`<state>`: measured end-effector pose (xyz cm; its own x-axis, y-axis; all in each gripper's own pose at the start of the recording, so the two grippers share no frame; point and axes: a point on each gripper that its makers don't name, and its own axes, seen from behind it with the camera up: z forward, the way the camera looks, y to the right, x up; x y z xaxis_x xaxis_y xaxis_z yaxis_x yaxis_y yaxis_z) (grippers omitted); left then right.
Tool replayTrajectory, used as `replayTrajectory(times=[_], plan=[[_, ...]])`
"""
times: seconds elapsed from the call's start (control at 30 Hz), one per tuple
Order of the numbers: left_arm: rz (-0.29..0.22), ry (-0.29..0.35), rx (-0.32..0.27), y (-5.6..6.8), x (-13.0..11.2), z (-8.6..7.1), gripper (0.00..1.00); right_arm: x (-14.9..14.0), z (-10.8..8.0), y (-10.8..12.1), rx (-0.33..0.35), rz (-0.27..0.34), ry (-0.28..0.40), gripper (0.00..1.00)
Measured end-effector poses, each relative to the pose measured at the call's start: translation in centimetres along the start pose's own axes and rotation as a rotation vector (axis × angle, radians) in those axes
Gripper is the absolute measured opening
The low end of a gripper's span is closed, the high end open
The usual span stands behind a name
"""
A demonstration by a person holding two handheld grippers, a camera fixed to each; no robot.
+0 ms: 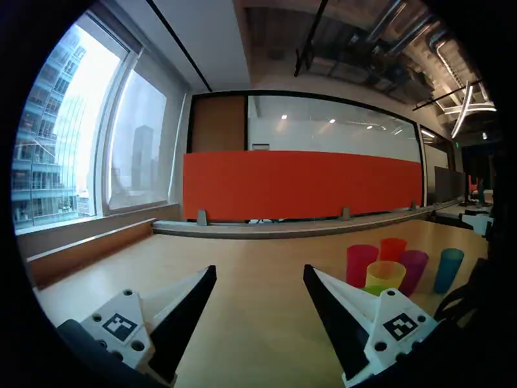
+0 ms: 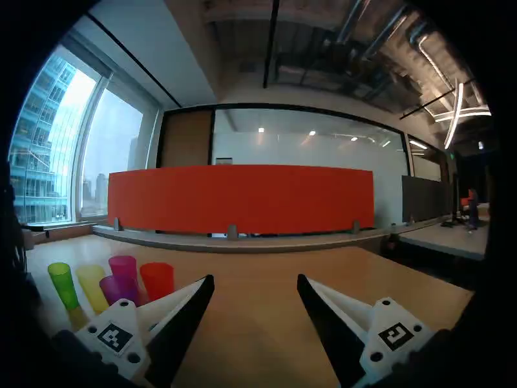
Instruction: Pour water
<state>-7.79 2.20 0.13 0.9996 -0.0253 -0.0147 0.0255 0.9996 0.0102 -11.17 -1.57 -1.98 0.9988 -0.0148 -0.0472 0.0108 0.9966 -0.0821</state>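
A cluster of translucent plastic cups stands on the wooden table (image 1: 258, 304). In the left gripper view they are to the right: pink cup (image 1: 360, 262), orange cup (image 1: 392, 248), purple cup (image 1: 413, 269), yellow cup (image 1: 386, 274) and teal cup (image 1: 448, 268). My left gripper (image 1: 260, 269) is open and holds nothing, its right finger partly covering the yellow cup. In the right gripper view the cups are to the left: green cup (image 2: 63, 284), yellow cup (image 2: 92, 286), magenta cup (image 2: 123, 266), purple cup (image 2: 116, 288), red cup (image 2: 158, 279). My right gripper (image 2: 255, 279) is open and holds nothing.
An orange divider panel (image 1: 300, 184) runs along the table's far edge, with a glass wall behind it. Tall windows (image 1: 64, 155) line the left side above a wooden ledge (image 1: 84, 249). Another desk (image 2: 446, 238) stands off to the right.
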Motion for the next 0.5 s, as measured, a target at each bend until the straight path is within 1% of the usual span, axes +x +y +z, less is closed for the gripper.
replayTrajectory(times=[0.5], plan=[[0.0,0.0,0.0,0.07,0.01,0.14,1.0,-0.43,0.16,0.31,-0.007,0.001,-0.021,0.99]])
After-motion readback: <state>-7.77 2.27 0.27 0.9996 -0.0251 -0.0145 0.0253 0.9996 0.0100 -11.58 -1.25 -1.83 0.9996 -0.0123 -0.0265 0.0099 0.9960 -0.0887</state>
